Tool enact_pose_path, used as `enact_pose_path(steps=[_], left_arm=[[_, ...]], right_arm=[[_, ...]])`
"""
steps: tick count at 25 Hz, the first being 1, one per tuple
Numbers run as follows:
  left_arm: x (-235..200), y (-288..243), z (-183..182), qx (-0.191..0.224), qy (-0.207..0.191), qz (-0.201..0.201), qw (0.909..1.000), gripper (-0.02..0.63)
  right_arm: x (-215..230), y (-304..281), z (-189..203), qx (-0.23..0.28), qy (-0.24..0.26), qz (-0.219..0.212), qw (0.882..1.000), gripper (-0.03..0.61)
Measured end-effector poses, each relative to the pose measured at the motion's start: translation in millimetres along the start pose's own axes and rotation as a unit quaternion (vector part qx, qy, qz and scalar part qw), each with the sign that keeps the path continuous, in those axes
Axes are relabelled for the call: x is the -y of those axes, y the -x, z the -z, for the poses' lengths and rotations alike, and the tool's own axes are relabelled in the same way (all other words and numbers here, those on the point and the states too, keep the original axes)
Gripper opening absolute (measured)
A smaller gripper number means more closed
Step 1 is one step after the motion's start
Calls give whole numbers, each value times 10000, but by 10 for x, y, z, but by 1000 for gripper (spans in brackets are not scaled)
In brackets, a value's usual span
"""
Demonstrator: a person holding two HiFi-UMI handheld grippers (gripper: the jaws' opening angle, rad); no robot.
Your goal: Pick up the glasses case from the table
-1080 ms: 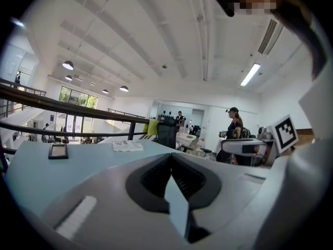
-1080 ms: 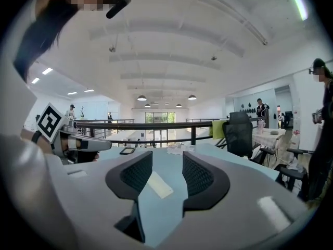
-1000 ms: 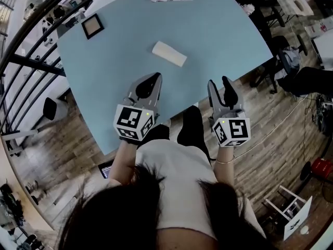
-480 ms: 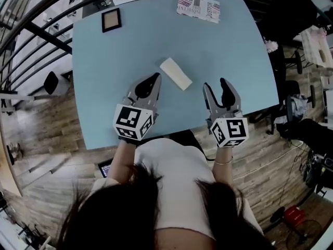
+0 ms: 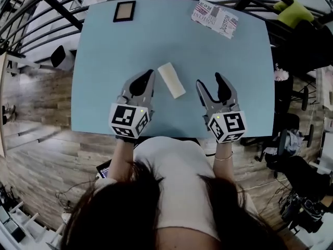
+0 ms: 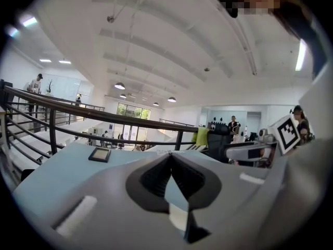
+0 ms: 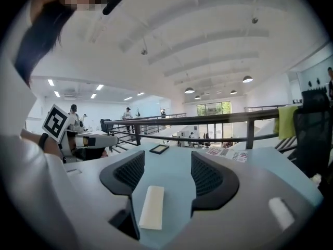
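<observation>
The glasses case [image 5: 171, 79] is a white oblong lying flat on the pale blue table [image 5: 104, 61], between my two grippers in the head view. My left gripper [image 5: 148, 75] hovers just left of the case with its fingertips meeting and nothing held; in the left gripper view its jaws [image 6: 170, 156] touch at the tip. My right gripper [image 5: 209, 81] is to the case's right; its jaws have just been opening and stand apart. In the right gripper view the glasses case [image 7: 151, 207] shows low between the right gripper [image 7: 167, 163] jaws, on the table and untouched.
A small framed picture [image 5: 124, 11] lies at the table's far left corner and a printed paper [image 5: 217, 19] at the far right. A dark railing [image 7: 208, 120] runs behind the table. Wooden floor and chairs surround it. The person's body is at the near edge.
Both grippers have moved forward over the table to either side of the case. The right jaws stand wider apart. The table has swung round in the head view.
</observation>
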State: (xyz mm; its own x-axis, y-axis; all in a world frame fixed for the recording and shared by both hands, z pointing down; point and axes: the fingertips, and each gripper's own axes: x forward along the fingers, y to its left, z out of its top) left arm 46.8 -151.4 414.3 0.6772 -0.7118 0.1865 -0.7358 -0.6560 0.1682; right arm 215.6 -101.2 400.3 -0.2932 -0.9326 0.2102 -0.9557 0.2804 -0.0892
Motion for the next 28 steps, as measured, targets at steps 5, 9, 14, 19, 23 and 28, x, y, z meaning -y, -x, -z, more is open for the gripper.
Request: enact_pose_path(steps=[5,9,14,19,23,28], left_arm=[[2,95,11,64,83,-476,9988,58],[-53,232,16,103,112,-710,9974,58],[-110,278,-45,183,126,-755,9969,58],[-212,264,-90,208,161,-714,9971,58],[-289,254,-93,213,189,-672,9973,58],[-340,197,-66,170,229,-567,9980,58]], right_arm=[[-16,-134,-6,-86,97,-547,9984,259],[-122,-225,10,-118,62,-803,9967,270],[-272,-330,31,-134,-71,-1010,9948,308],[-381,-468,59,-269,-56,-1094,9936,341],[-429,-552,90,-351,0,-1065,9937,353],[-472,-623,189,-508,66,-1008,9936,364]])
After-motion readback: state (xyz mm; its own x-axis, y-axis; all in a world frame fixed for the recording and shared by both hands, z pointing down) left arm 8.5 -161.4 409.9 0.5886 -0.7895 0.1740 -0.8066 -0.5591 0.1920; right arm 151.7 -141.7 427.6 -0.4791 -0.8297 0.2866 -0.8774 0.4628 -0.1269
